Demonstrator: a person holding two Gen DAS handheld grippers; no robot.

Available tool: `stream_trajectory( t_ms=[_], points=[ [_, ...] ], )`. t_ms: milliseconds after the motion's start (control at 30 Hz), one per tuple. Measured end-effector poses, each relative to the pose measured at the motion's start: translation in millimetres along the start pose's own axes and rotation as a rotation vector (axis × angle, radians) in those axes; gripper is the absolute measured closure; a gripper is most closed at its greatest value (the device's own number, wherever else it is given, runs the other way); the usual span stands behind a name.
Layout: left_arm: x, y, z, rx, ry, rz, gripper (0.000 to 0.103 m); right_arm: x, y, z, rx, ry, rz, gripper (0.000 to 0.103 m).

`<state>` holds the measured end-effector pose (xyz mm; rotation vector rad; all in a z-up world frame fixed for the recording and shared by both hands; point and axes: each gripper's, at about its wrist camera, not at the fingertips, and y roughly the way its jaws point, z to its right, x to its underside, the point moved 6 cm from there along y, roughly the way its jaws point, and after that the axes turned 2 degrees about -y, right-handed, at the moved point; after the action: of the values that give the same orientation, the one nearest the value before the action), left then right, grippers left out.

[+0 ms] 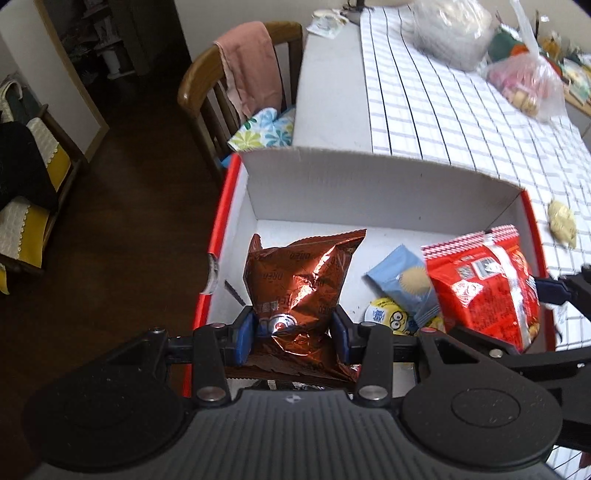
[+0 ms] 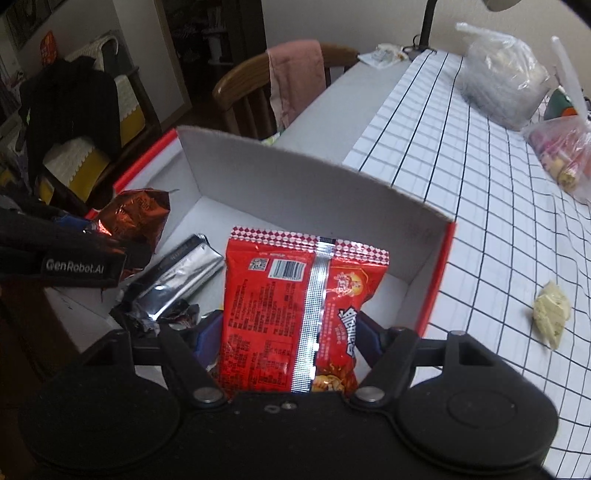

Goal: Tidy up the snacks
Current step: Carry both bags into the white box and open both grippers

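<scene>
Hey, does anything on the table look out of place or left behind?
Yes: one small pale snack lies loose on the checked tablecloth, outside the box, to its right in the right wrist view, while other snacks are in it.

The table (image 1: pixel 332 92) is grey, with a white grid-lined cloth (image 1: pixel 461 122) over its right part. At its left edge stands a wooden chair (image 1: pixel 207 96) — a pink towel (image 1: pixel 251 70) hangs on its back. Beyond the chair, dark wooden floor (image 1: pixel 140 192) runs to pale walls and a dim doorway (image 1: pixel 122 37). At the table's far end — a black lamp stem (image 2: pixel 428 22).
</scene>
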<state>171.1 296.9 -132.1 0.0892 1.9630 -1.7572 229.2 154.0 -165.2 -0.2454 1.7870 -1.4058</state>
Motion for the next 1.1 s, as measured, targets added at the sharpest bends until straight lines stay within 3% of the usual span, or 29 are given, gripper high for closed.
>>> stream_trajectory(
  t_ms=[300, 667, 767, 833, 1100],
  points=[
    [4.0, 30.1, 9.4, -0.028, 0.047, -0.066, 0.061, 5.1, 23.2, -4.7, 0.032, -0.054, -0.049, 0.031],
    [0.4, 37.0, 11.4, -0.047, 0.066, -0.061, 0.059, 3.7, 23.8, -7.5, 0.027, -0.063, -0.038, 0.03],
    [3.3, 30.0, 12.5, -0.044, 0.062, -0.047, 0.054, 2.8, 17.5, -6.5, 0.016, -0.058, -0.024, 0.029],
    [3.5, 25.9, 11.8, -0.039, 0.053, -0.035, 0.045, 3.3, 11.7, -5.3, 0.008, -0.052, -0.013, 0.026],
    [8.3, -3.9, 8.0, 0.001, 0.016, 0.035, 0.039, 6.1, -22.3, 3.5, -0.036, -0.014, 0.053, 0.022]
  ],
)
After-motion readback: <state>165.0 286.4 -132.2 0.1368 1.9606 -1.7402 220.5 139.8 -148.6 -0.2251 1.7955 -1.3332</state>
